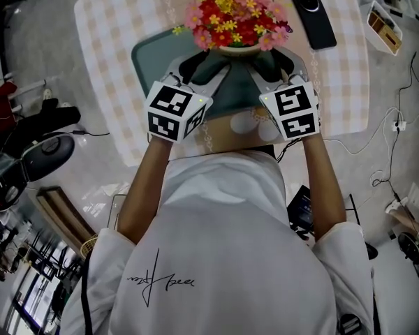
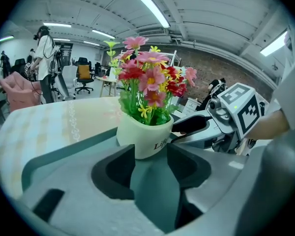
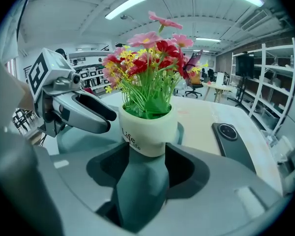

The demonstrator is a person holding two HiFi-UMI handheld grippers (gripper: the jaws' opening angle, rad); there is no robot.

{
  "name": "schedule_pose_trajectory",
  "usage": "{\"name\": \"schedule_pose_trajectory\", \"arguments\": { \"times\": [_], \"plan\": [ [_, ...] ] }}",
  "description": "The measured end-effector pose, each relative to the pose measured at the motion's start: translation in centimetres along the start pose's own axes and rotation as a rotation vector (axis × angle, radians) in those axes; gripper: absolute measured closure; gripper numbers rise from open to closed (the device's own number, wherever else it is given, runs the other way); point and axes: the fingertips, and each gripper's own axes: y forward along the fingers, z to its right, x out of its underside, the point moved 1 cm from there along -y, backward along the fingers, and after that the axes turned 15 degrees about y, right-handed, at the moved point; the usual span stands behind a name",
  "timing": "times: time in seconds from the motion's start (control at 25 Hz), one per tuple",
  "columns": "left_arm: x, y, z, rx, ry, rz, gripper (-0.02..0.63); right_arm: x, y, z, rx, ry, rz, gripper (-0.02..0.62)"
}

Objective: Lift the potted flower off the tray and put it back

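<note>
A cream pot (image 1: 237, 49) of red, pink and yellow flowers (image 1: 234, 12) stands upright on a teal tray (image 1: 148, 58) on the checked tablecloth. My left gripper (image 1: 201, 67) reaches in from the pot's left and my right gripper (image 1: 271, 65) from its right. In the left gripper view the pot (image 2: 142, 139) sits between the jaw tips of the left gripper (image 2: 151, 155), which stand close beside its sides. The right gripper view shows the same pot (image 3: 145, 132) at the tips of the right gripper (image 3: 146, 155). Both pairs of jaws stand part open around the base.
A black phone (image 1: 313, 16) lies on the cloth to the right of the flowers. A small white box (image 1: 384, 26) sits off the table's right edge. Cables run over the floor at the right, and dark gear lies on the floor at the left.
</note>
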Motion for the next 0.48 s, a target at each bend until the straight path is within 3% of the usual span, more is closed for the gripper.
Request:
{"name": "schedule_pose_trajectory", "arguments": {
  "times": [0.12, 0.48],
  "plan": [
    [0.3, -0.2, 0.4, -0.001, 0.003, -0.013, 0.411, 0.1, -0.4, 0.0, 0.002, -0.005, 0.012, 0.41],
    [0.2, -1.2, 1.1, -0.017, 0.005, -0.003, 0.476, 0.3, -1.9, 0.1, -0.005, 0.018, 0.038, 0.459]
  ]
}}
